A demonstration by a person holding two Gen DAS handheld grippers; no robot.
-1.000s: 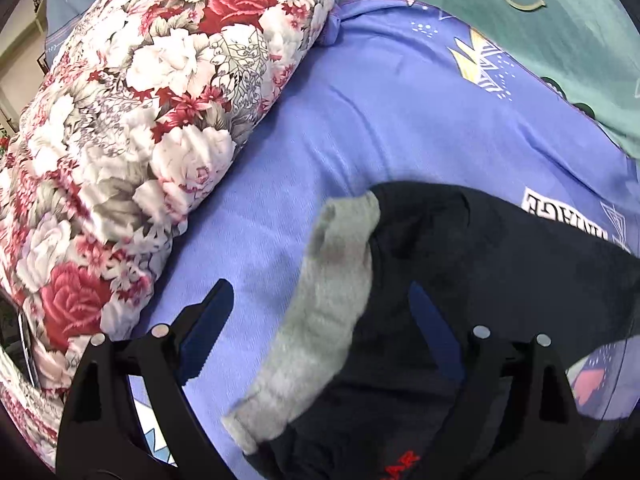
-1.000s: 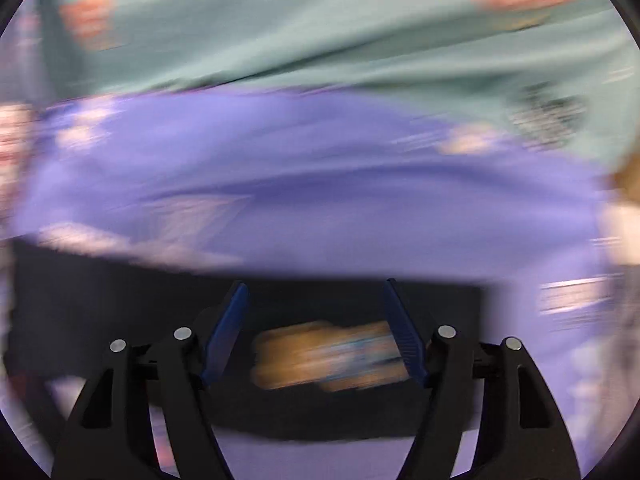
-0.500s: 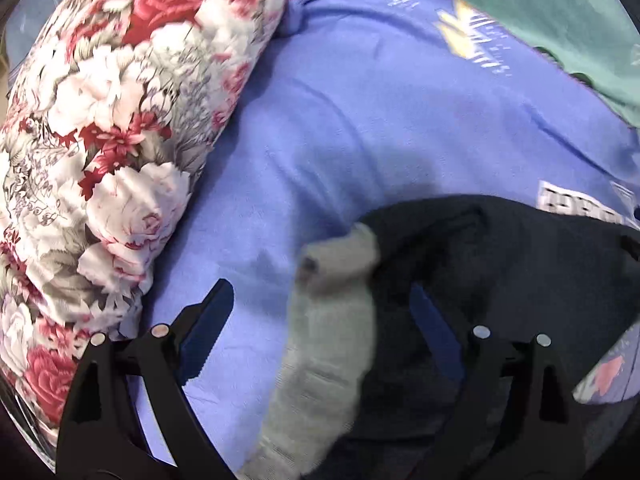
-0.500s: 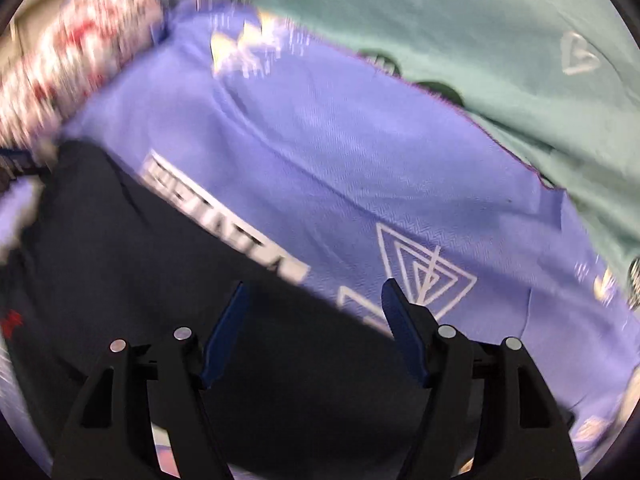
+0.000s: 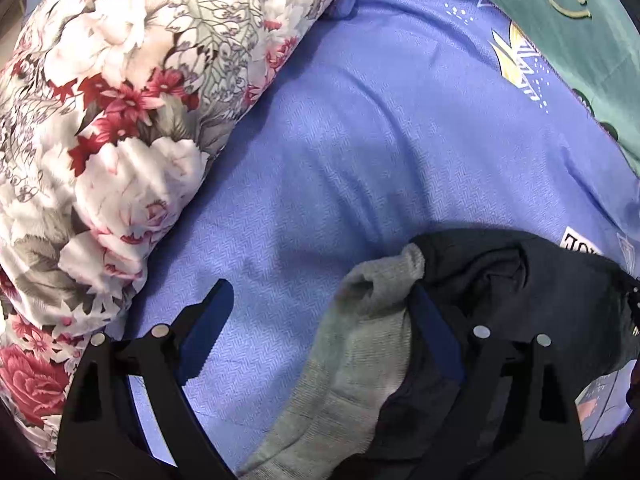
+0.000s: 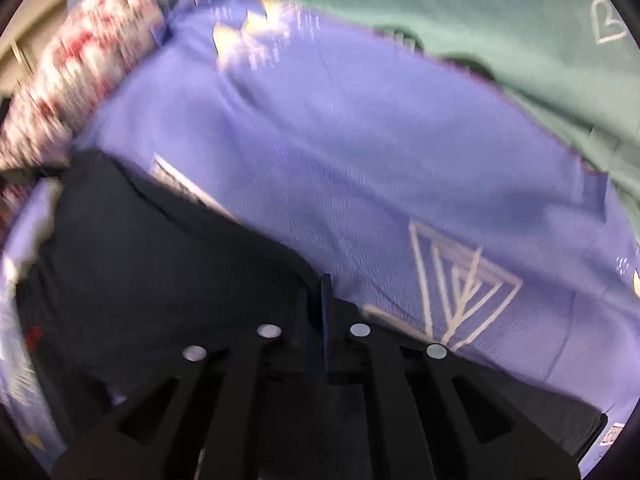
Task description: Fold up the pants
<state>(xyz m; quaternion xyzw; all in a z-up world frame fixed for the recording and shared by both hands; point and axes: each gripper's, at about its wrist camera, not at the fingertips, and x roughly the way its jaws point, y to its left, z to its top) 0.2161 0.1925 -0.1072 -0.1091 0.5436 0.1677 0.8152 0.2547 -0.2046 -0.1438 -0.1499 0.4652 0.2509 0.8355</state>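
The work surface is a bed spread with a purple-blue blanket point(image 5: 360, 152) of herringbone weave, printed with white triangles, lettering and small yellow shapes. Beyond its stitched far edge lies a teal sheet point(image 6: 460, 12) with a heart outline and other cartoon motifs. Along the left side of the bed rests a bulky floral quilt point(image 5: 120, 120), white and red roses on grey leaves, pressing against the blanket's edge. In the right wrist view a strip of beige wall point(image 6: 36, 20) shows in the upper left corner, blurred.

The black pants point(image 6: 160, 272) lie on the blanket toward the near side, spread wide in the right wrist view, with a grey ribbed waistband point(image 5: 360, 352) turned out at the end seen by the left wrist camera.

The left gripper point(image 5: 320, 320) hangs with its blue pads wide apart, the waistband lying between them, the right pad against the dark cloth. The right gripper point(image 6: 320, 312) has its pads pressed together on the far edge of the pants. That view is smeared by motion.
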